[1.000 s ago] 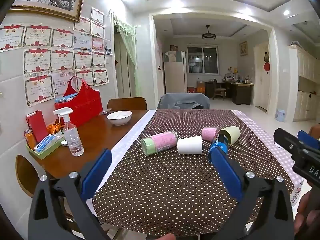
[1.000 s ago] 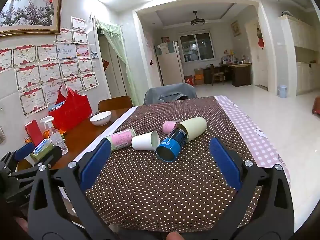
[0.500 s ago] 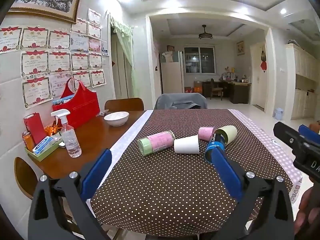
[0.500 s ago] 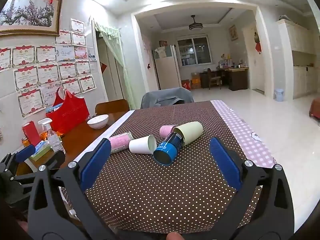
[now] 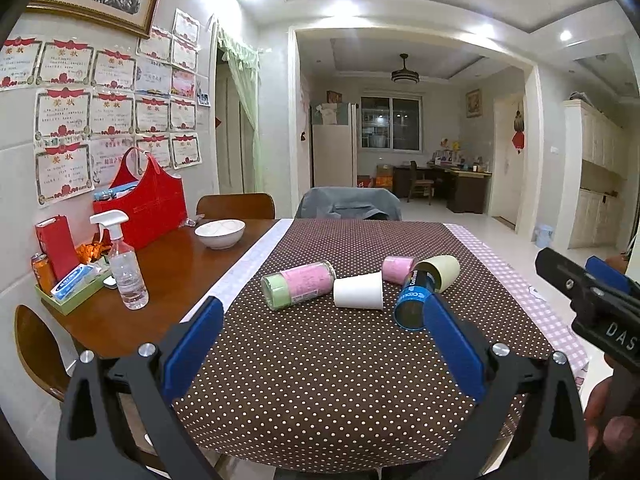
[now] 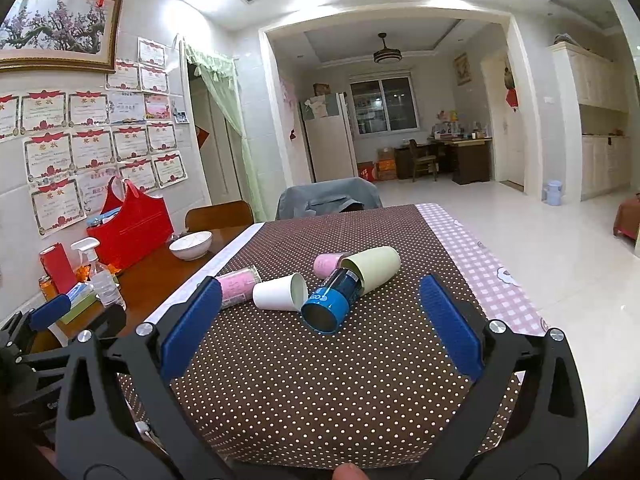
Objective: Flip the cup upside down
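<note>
A long surface (image 5: pixel 160 280) of brown wood carries a brown cloth with white polka dots (image 5: pixel 340 360). Near the cloth's middle five cups lie on their sides in a cluster: a pink cylinder cup with a green end (image 5: pixel 298 285), a white paper cup (image 5: pixel 359 291) just beside it, a blue cup (image 6: pixel 330 302) with its base tucked inside a pale green cup (image 6: pixel 376 266), and a small pink cup (image 5: pixel 397 269) behind them. A white bowl (image 5: pixel 220 233) sits on the bare wood. The left claw (image 5: pixel 320 348) and right claw (image 6: pixel 316 328) both hang over the cloth's near end, spread wide and holding nothing, well short of the cups.
</note>
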Available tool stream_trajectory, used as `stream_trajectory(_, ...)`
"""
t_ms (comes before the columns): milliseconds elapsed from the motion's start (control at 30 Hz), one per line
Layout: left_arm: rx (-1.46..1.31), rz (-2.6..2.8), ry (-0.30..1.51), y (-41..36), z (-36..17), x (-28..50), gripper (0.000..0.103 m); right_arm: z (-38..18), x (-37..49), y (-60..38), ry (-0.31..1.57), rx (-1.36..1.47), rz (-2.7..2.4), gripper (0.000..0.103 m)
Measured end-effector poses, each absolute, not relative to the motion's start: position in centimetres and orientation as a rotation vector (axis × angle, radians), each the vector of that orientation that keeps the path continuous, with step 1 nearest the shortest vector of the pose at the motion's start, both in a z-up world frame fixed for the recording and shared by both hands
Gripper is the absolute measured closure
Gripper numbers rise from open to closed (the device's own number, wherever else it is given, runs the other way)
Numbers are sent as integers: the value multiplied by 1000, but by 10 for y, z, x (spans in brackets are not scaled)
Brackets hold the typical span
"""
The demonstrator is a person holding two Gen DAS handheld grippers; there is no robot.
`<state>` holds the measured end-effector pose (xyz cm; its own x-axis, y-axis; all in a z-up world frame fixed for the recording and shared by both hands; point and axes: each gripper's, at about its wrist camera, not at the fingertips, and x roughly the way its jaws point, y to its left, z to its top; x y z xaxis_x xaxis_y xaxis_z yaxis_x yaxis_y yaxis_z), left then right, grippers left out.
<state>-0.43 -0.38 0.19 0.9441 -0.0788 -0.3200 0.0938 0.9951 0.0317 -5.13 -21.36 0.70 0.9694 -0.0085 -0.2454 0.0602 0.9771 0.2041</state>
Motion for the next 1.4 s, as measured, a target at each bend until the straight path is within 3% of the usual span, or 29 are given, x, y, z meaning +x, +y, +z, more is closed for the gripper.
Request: stream_trajectory(1400,35,-96,305,1,4,-6,5,6,-49,-211,244,174,-69,6)
